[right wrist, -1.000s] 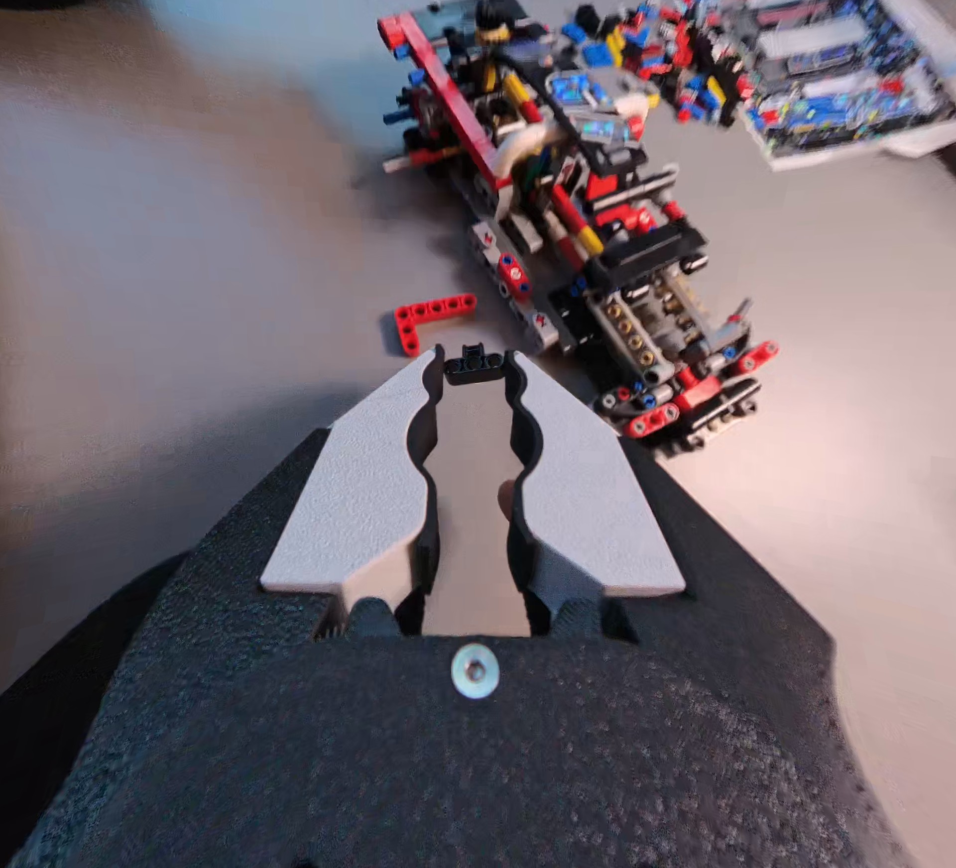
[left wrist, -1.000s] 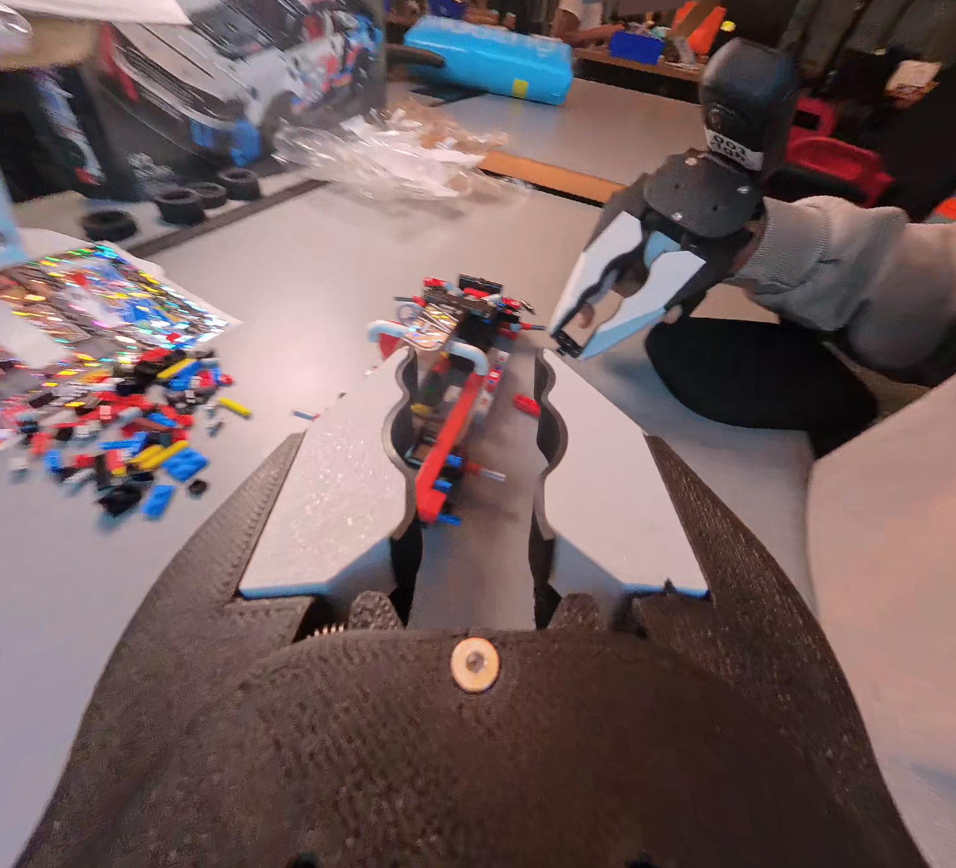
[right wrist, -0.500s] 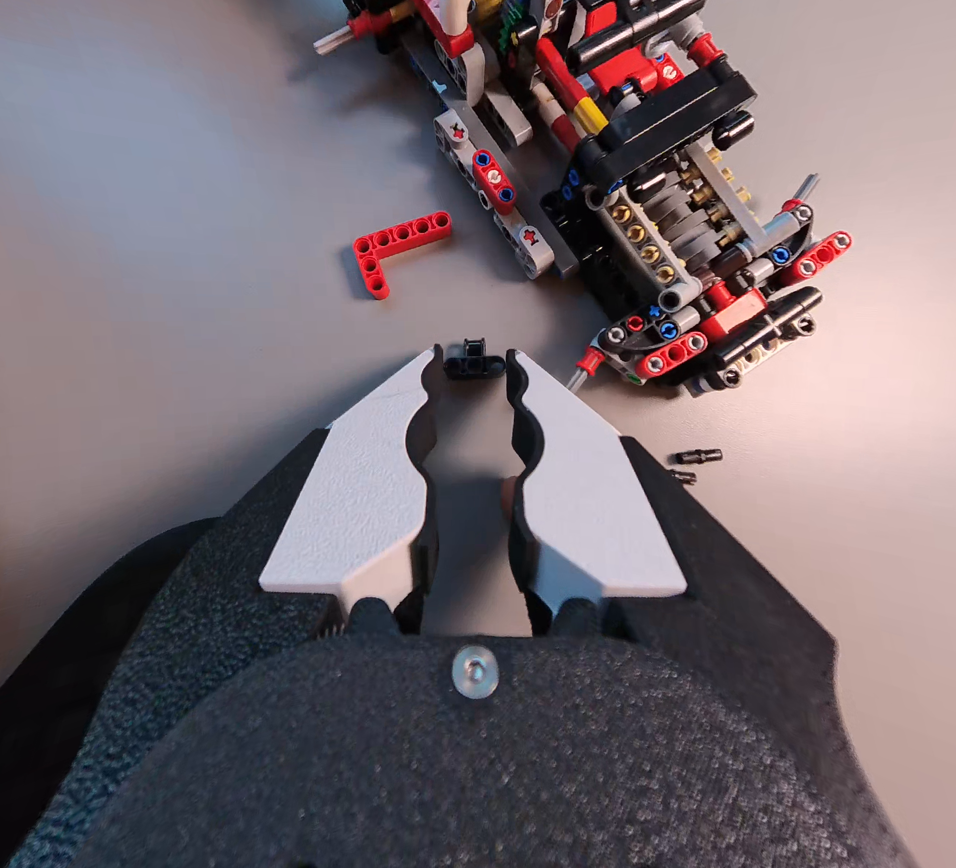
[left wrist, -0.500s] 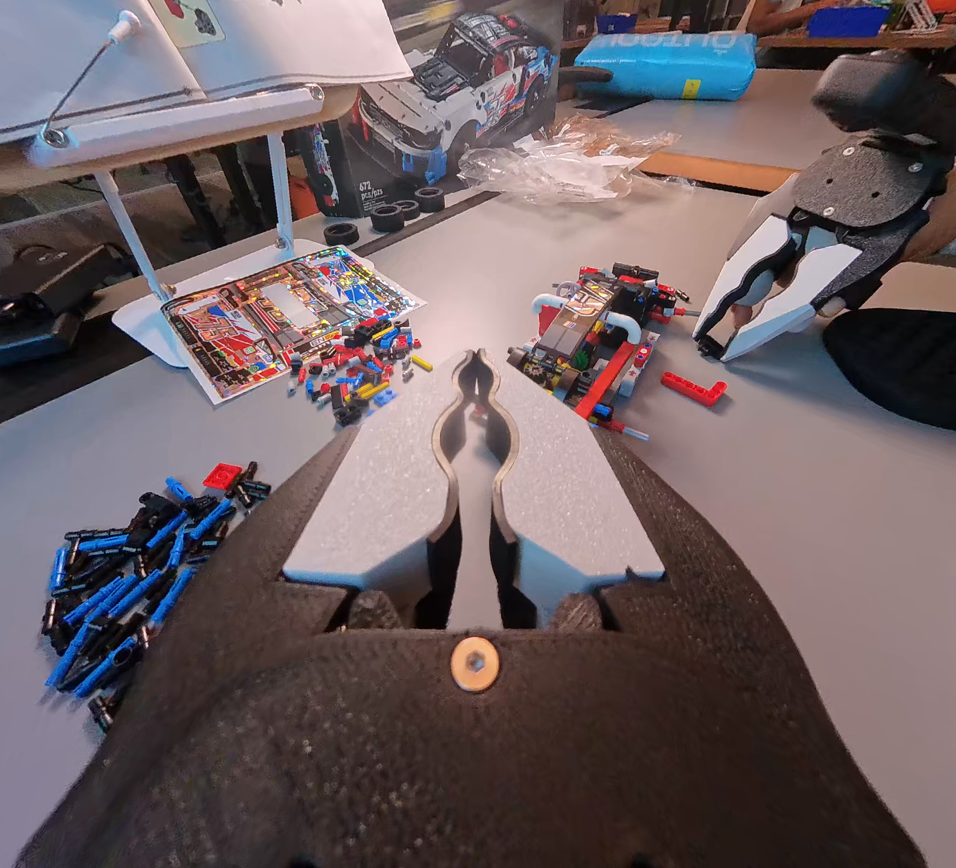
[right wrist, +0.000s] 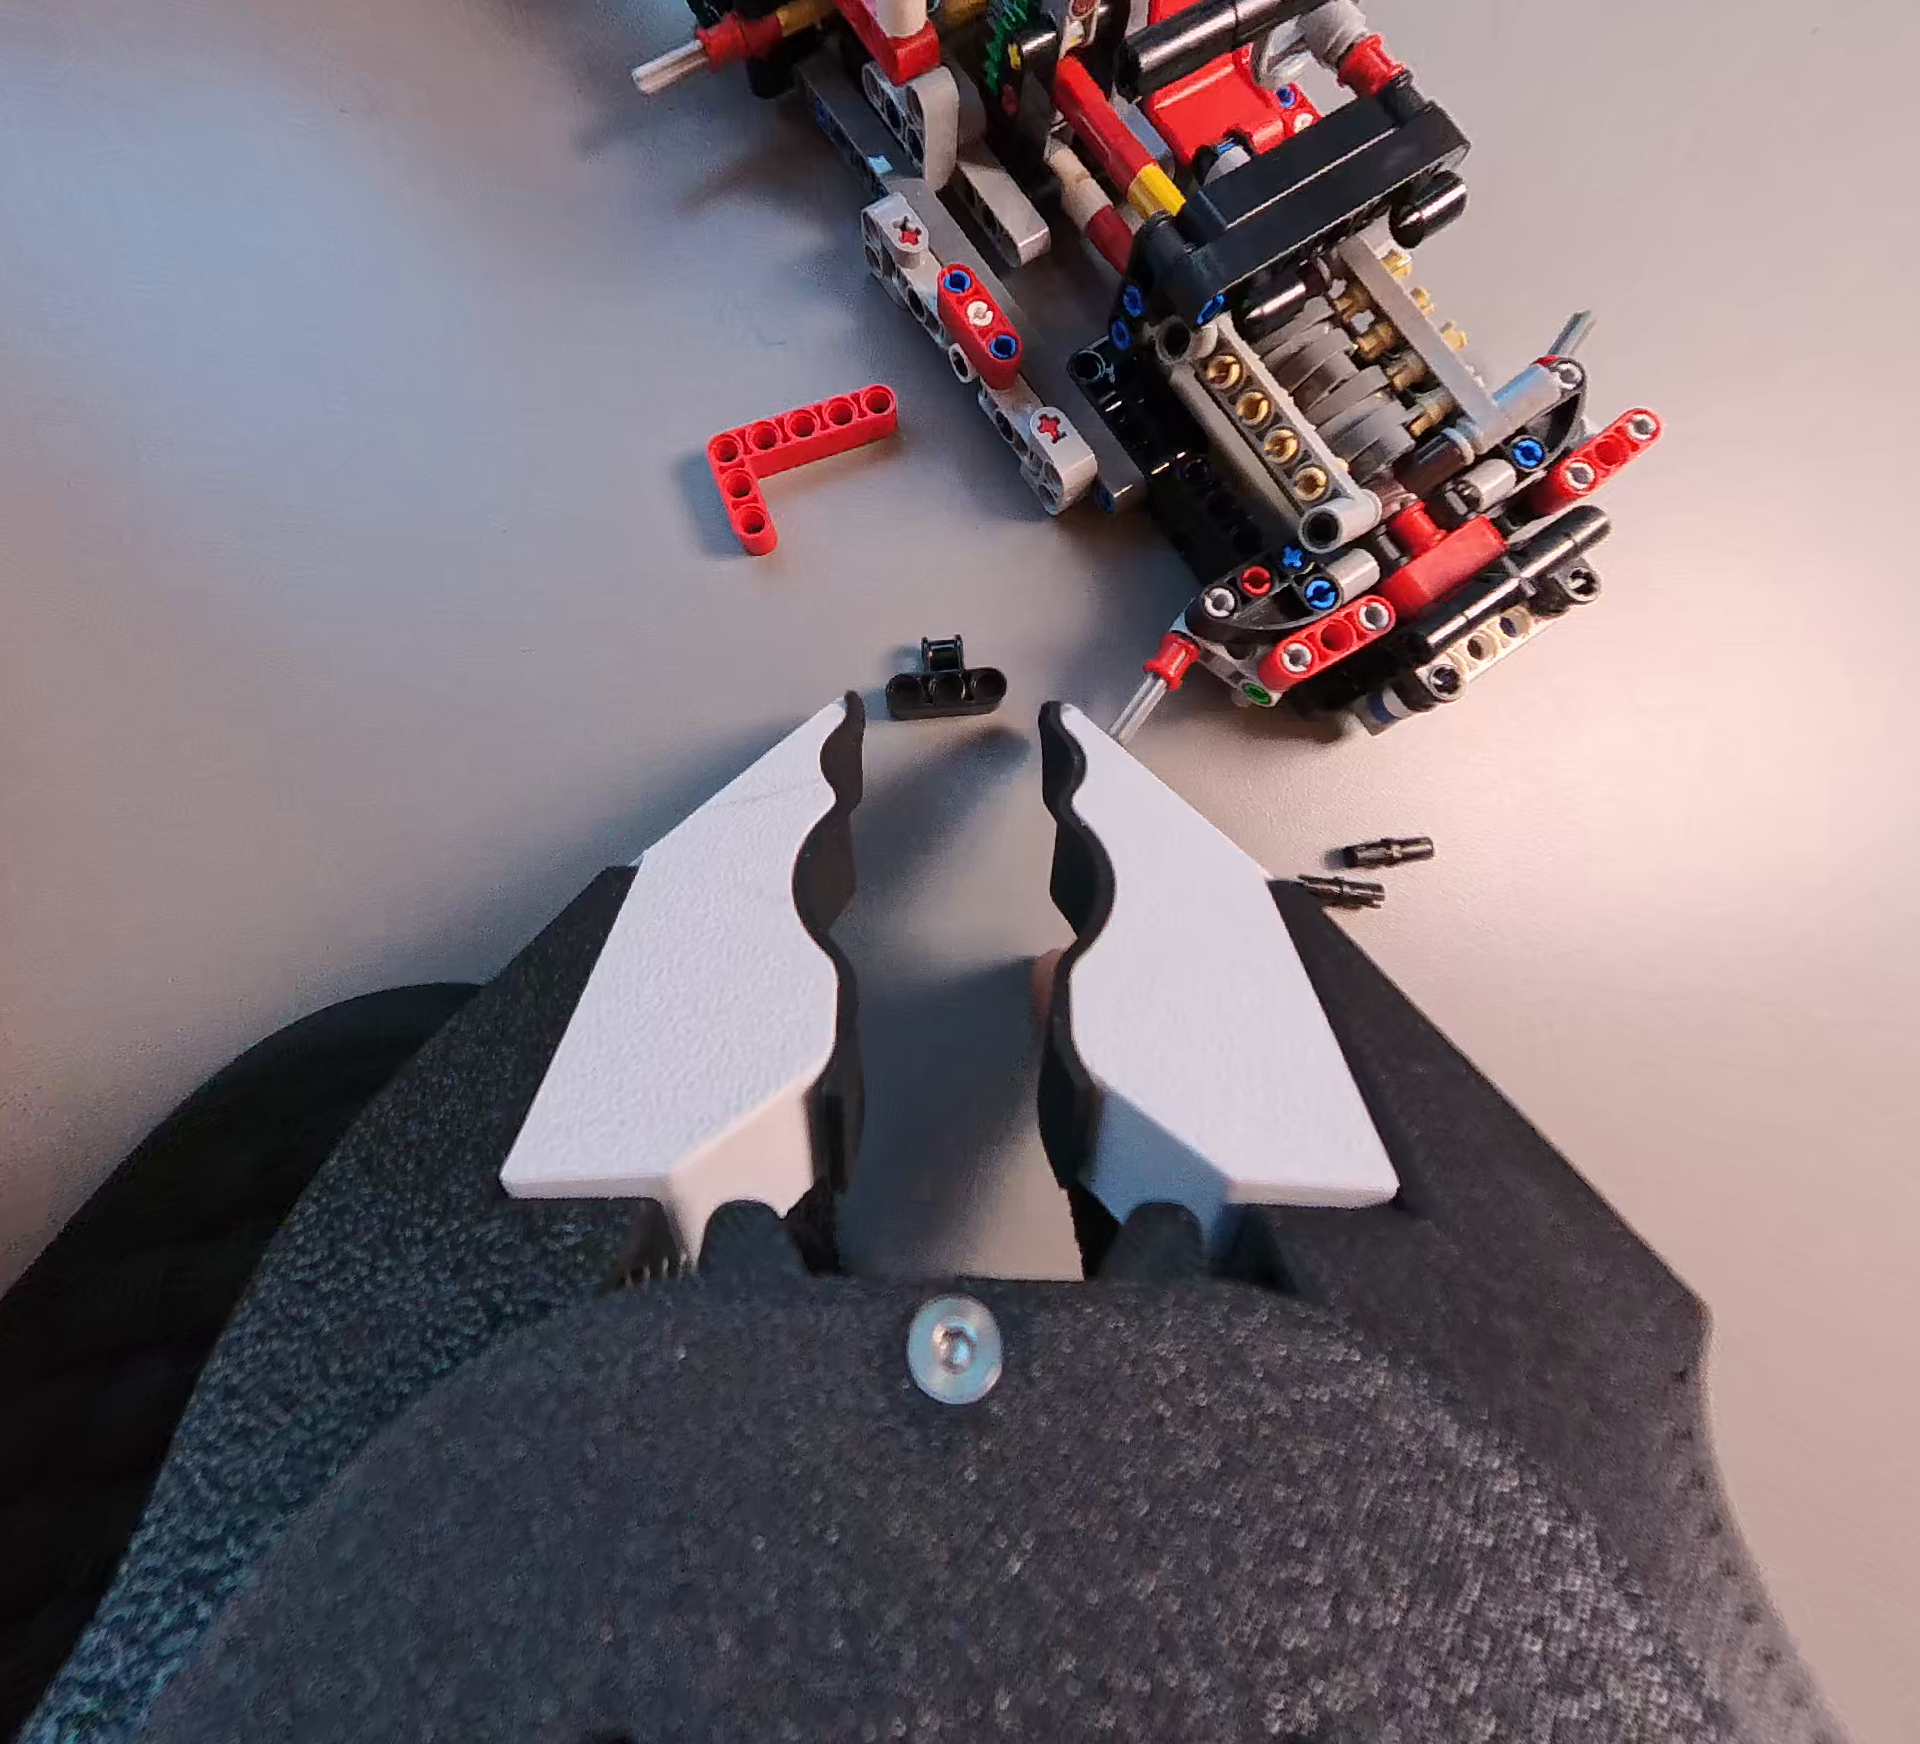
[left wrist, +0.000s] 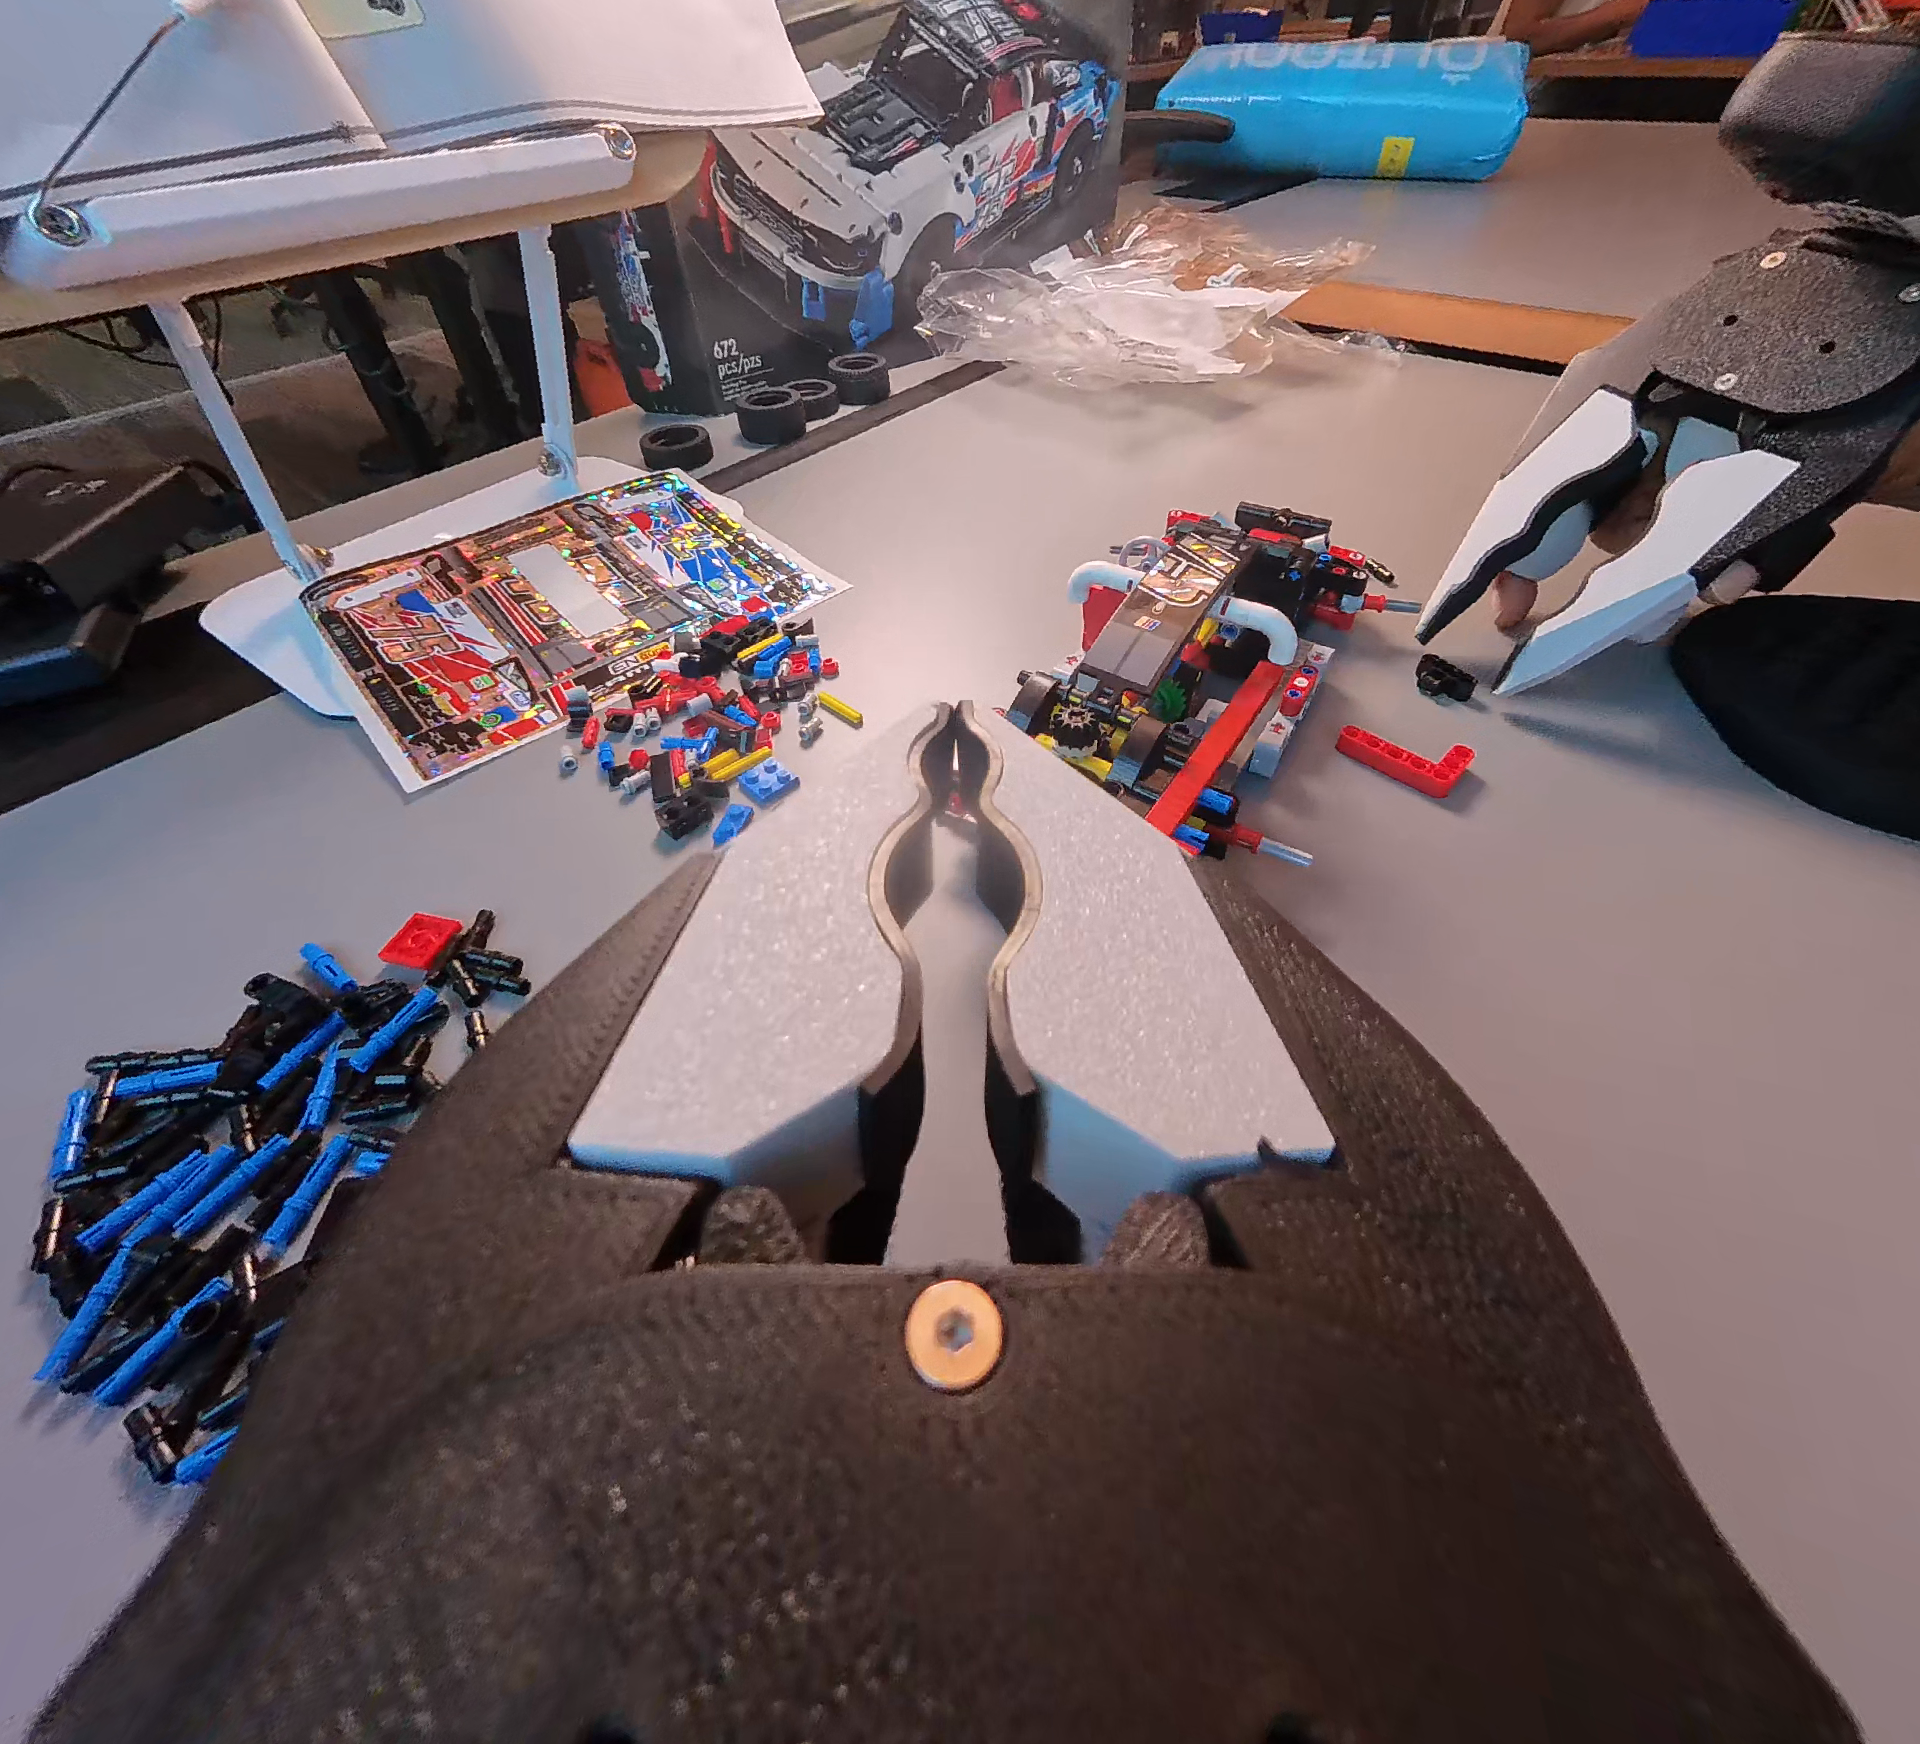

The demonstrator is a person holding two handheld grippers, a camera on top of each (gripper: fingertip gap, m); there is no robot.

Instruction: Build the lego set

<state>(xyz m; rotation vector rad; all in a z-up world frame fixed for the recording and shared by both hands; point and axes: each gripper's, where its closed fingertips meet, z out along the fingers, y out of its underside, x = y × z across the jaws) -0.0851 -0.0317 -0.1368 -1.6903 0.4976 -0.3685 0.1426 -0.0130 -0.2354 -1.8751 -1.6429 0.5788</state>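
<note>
Letting go since half a second ago, your right gripper (right wrist: 948, 723) now gapes, the black connector (right wrist: 945, 684) lying free before its tips, long axis crosswise. Your left gripper (left wrist: 954, 726) is pinched empty. Nearby, the chassis (right wrist: 1174, 240) runs diagonally; beyond it the printed box (left wrist: 914, 115).

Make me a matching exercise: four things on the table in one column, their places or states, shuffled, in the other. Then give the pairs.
Things
1. left hand-held gripper
2. right hand-held gripper
3. red L-shaped beam
4. small black connector

States
A. lies alone on the table beside the half-built car
B. fingers closed together, empty
C. lies on the table just past the open fingertips
D. fingers apart, holding nothing

Pairs: 1-B, 2-D, 3-A, 4-C
</note>
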